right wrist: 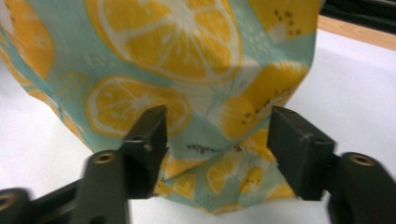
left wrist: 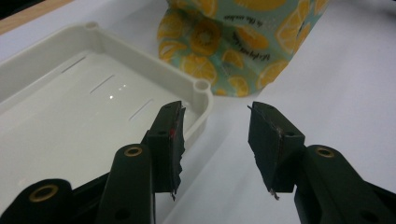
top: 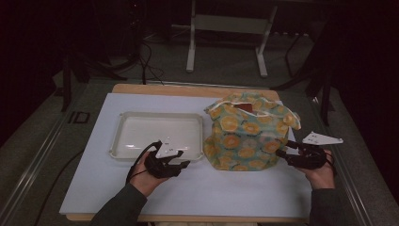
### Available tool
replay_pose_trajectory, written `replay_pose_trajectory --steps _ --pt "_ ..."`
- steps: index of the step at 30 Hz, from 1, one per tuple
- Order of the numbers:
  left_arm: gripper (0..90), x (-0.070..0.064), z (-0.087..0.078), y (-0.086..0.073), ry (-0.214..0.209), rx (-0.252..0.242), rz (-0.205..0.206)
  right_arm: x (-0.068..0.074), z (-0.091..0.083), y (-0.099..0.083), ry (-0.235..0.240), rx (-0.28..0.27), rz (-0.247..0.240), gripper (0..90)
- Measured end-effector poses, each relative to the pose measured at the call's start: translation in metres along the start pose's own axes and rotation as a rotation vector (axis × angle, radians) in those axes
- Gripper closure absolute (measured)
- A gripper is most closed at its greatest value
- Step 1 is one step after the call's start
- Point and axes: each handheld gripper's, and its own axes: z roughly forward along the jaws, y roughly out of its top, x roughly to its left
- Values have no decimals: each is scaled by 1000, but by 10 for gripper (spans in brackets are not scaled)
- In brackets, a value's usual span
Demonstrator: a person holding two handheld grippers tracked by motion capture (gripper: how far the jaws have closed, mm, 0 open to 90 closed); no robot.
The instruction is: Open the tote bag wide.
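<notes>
So the fruit-print bag (top: 247,134), teal with orange slices all over, stands upright right of centre in the high view, on the white mat (top: 94,188), just beside the white tray (top: 160,117) at centre-left. The right gripper (top: 282,153) sits at the bag's lower right edge with its jaws spread wide; in the right gripper view the bag's bottom corner sits between them, not pinched. The left gripper (top: 184,165) is below the tray's lower right corner, jaws wide apart with nothing in them.
</notes>
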Motion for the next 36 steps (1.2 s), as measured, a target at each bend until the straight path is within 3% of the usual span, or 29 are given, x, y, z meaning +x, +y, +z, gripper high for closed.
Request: replay_pose_trajectory --steps 3,4,7,16,17,29,36 --pt "546 0 2 4 -4 0 3 0 1 1 4 2 -2 431" --pt "546 0 4 9 -11 -10 -2 -2 3 3 20 -10 -3 531" --pt "545 0 7 15 -34 -34 -24 -1 4 3 32 -17 -4 609" --pt "539 -8 20 32 -60 -36 -2 1 4 4 30 -22 1 824" --pt "539 -9 22 36 -63 -41 5 1 4 4 24 -21 -4 885" --pt "531 -16 26 63 -82 -52 56 10 -2 1 8 -31 -24 900" --pt "503 -19 32 74 -68 -63 67 13 -5 0 9 -28 -39 900"
